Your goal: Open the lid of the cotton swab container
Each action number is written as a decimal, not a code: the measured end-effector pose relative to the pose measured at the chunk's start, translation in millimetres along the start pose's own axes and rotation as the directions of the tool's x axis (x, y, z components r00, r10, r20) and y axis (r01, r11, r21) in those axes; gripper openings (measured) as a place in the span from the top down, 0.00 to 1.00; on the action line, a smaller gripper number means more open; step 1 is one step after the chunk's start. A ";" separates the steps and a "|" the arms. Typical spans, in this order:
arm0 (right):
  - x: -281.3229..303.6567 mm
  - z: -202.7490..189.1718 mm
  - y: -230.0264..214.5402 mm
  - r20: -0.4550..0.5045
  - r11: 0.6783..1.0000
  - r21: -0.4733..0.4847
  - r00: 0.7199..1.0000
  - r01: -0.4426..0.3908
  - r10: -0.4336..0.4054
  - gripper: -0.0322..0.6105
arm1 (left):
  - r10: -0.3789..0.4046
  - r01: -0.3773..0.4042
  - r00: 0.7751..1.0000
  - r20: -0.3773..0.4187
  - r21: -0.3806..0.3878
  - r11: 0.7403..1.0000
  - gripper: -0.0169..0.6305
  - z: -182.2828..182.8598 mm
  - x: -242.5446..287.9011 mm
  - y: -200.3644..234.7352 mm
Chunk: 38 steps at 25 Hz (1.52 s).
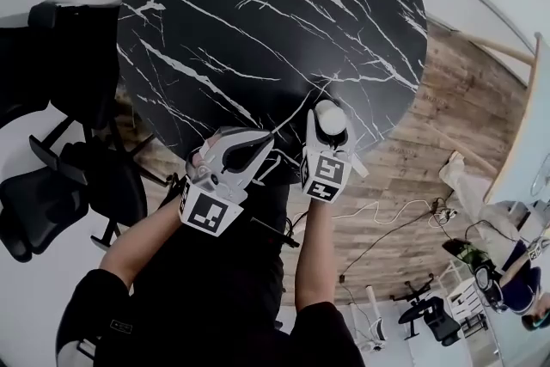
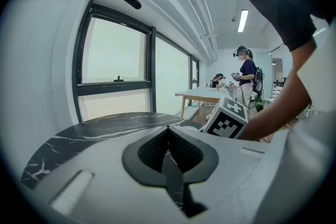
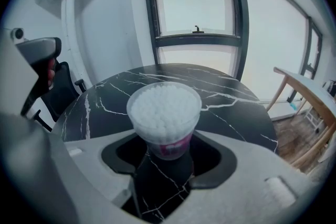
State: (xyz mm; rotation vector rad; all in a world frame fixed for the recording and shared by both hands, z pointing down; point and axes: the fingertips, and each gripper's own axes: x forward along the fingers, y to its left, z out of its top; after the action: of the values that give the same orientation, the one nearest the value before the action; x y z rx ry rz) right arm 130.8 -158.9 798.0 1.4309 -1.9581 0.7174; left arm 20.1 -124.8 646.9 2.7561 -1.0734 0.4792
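The right gripper (image 3: 169,144) grasped the swab container (image 1: 331,118) upright at the table's (image 1: 258,30) near edge. The left gripper (image 2: 169,131) was clenched empty just beside it.

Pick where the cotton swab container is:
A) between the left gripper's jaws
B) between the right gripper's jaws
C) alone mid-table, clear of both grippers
B: the cotton swab container sits between the jaws of the right gripper, while the left gripper is shut and empty.
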 end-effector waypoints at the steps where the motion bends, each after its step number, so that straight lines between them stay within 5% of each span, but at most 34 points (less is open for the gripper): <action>1: -4.4 1.0 3.9 0.000 1.000 0.004 1.000 -0.008 0.008 0.55 | 0.001 -0.001 1.000 0.005 0.003 1.000 0.97 3.0 -2.3 0.6; 19: -107.5 52.5 71.8 0.051 0.994 -0.026 0.993 -0.105 0.106 0.56 | -0.057 0.052 0.995 0.084 0.062 0.997 0.97 53.6 -64.5 -13.5; 38: -212.5 72.4 154.4 0.025 0.964 -0.193 0.981 -0.182 0.190 0.56 | -0.198 0.180 0.971 0.136 0.130 0.975 0.97 92.6 -156.0 -35.6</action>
State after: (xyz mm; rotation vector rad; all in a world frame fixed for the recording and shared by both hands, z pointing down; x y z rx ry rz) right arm 21.8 -34.9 581.3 1.1692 -2.1525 0.5656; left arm -41.7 -22.9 505.5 3.0003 -0.8213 0.3253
